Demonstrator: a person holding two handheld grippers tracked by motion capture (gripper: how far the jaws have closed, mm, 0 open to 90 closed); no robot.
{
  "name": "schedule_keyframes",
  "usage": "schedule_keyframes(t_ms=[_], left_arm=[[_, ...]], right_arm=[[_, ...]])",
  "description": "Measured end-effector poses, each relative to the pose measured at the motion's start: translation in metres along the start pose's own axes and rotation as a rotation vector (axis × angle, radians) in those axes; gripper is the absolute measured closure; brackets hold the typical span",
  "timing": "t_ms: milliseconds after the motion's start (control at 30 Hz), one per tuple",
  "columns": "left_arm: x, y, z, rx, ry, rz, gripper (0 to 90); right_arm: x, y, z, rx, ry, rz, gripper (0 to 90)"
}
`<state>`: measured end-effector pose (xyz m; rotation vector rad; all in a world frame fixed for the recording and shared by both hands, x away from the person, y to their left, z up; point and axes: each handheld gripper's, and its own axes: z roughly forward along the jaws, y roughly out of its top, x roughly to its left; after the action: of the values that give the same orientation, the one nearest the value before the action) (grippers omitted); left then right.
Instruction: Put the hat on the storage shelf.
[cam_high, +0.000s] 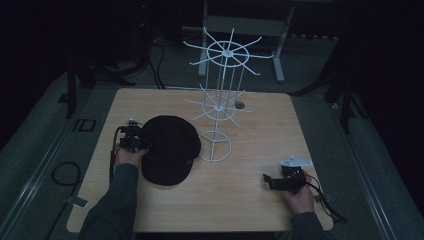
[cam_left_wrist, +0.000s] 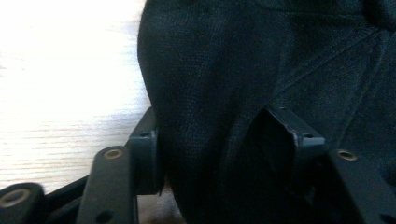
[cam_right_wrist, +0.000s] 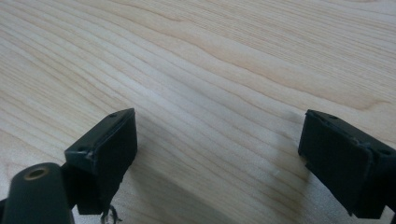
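A black cap (cam_high: 170, 147) lies on the left half of the wooden table (cam_high: 240, 205), just left of a white wire display stand (cam_high: 227, 51). My left gripper (cam_high: 142, 144) is at the cap's left edge. In the left gripper view its jaws sit on either side of a fold of the cap (cam_left_wrist: 210, 70), and the right one presses a dent into the cloth, so the left gripper (cam_left_wrist: 219, 135) is shut on it. My right gripper (cam_high: 267, 181) rests low near the table's front right. It is open (cam_right_wrist: 217, 144), with bare wood between its fingers.
The stand has two spoked tiers of hooks and a round wire base (cam_high: 215, 149) just right of the cap. A small round hole (cam_high: 239, 105) is in the table behind it. Bare wood (cam_right_wrist: 210, 56) lies between the cap and the right gripper.
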<state>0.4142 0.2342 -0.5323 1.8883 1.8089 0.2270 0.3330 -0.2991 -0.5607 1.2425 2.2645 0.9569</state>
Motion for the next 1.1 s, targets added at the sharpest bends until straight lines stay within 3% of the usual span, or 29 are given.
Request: schedule_keyframes(t_ms=[100, 200, 300, 400, 433, 533, 667, 1100], left_arm=[[0.000, 0.001, 0.001, 0.015, -0.009, -0.002, 55.2], [-0.002, 0.002, 0.000, 0.029, 0.011, 0.005, 66.1], [-0.002, 0.002, -0.001, 0.022, 0.009, -0.004, 69.7], [0.002, 0.001, -0.003, -0.004, -0.042, -0.033, 74.2], [0.002, 0.001, -0.003, -0.004, -0.042, -0.033, 74.8], [0.005, -0.001, -0.011, -0.079, -0.098, -0.037, 75.8], [0.007, 0.000, -0.023, -0.128, -0.132, -0.041, 76.0], [0.012, 0.002, -0.061, -0.229, -0.159, -0.034, 75.9]], right_arm=[[0.000, 0.000, 0.000, 0.000, 0.000, 0.000, 11.6], [0.000, 0.000, 0.000, 0.000, 0.000, 0.000, 11.6], [0.000, 0.000, 0.000, 0.000, 0.000, 0.000, 11.6], [0.000, 0.000, 0.000, 0.000, 0.000, 0.000, 11.6], [0.000, 0.000, 0.000, 0.000, 0.000, 0.000, 11.6], [0.000, 0.000, 0.000, 0.001, 0.000, 0.002, 11.6], [0.000, 0.000, 0.000, 0.002, 0.000, 0.002, 11.5], [0.000, 0.000, 0.000, 0.002, 0.000, 0.002, 11.5]])
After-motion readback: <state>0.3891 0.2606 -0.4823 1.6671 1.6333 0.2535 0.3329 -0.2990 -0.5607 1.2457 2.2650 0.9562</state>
